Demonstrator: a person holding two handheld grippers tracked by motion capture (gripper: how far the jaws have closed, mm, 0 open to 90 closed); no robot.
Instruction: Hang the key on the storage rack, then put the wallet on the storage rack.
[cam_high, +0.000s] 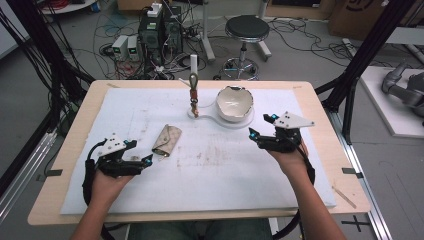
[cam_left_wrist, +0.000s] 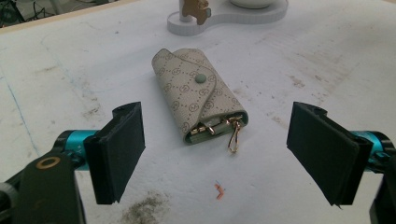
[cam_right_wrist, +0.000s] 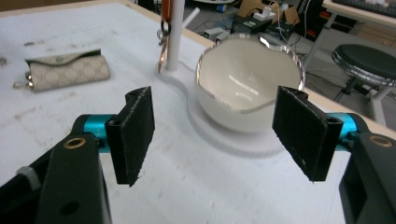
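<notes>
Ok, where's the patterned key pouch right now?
In the high view the key pouch lies flat on the white mat, left of centre, just ahead of the open left hand-held gripper and short of the white stand.

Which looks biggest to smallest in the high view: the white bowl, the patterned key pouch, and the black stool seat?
1. Black stool seat, though it stands farther back on the floor, so its real size is unsure.
2. White bowl, slightly narrower.
3. Patterned key pouch, clearly the smallest.
</notes>
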